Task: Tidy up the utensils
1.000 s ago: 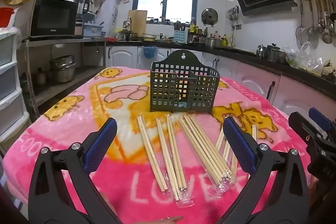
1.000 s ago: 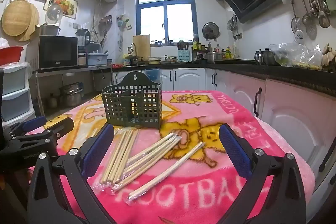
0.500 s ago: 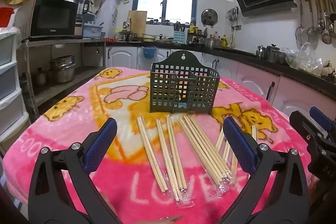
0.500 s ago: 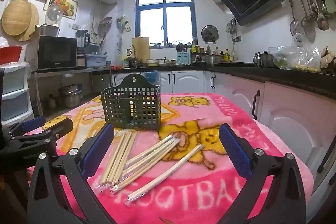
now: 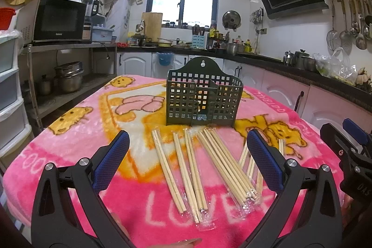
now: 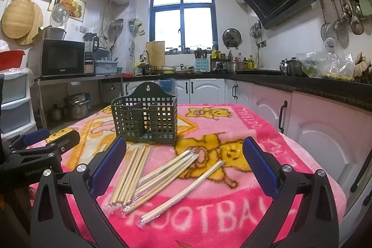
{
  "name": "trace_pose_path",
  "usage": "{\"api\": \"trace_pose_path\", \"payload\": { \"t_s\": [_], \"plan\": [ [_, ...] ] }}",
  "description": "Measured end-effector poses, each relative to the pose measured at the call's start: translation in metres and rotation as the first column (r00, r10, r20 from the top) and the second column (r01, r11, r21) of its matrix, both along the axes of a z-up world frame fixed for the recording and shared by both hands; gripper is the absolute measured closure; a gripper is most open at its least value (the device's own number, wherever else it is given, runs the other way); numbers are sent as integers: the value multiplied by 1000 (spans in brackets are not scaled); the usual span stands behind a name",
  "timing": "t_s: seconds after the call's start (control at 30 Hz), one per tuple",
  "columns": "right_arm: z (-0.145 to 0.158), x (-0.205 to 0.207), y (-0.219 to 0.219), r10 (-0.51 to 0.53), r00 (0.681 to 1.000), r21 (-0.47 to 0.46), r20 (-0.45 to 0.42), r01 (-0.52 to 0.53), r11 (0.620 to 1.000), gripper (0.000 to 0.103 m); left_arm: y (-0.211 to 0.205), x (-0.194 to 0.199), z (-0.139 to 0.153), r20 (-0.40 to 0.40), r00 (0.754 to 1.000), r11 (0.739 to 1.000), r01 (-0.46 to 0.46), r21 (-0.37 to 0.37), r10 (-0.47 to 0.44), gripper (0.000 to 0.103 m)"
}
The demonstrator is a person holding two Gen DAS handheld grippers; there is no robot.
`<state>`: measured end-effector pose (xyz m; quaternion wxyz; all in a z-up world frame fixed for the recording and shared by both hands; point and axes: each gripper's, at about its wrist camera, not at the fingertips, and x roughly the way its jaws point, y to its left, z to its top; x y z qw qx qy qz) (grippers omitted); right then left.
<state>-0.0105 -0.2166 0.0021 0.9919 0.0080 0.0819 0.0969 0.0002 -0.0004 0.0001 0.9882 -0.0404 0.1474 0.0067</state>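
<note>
Chopsticks [image 5: 179,169] lie in clear plastic sleeves across the lower middle of the left wrist view, their long axes fanning from the lower edge up toward a dark green holder [image 5: 202,99]. They are pale, slim wooden sticks, some in pairs and some in a thicker bundle [image 5: 225,162]. In the right wrist view the same sticks [image 6: 167,170] slant from lower left to upper right, with one wrapped pair [image 6: 183,190] apart at lower centre. The holder is a square-holed plastic grid basket with inner dividers and an arched hanging tab, standing upright at frame centre on a fuzzy pink cartoon blanket [image 5: 130,201]. The left gripper [image 5: 186,162] and right gripper [image 6: 183,164] both hover spread wide, holding nothing, blue textured pads [image 5: 111,162] facing inward.
</note>
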Motion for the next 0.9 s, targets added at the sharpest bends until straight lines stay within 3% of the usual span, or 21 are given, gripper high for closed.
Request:
{"api": "trace_pose_path", "payload": {
  "t_s": [0.9],
  "plan": [
    [1, -1, 0, -3, 1000, -4, 5, 3, 1000, 6, 0, 0, 0, 2, 1000, 1000, -1, -1, 1, 10]
  ]
}}
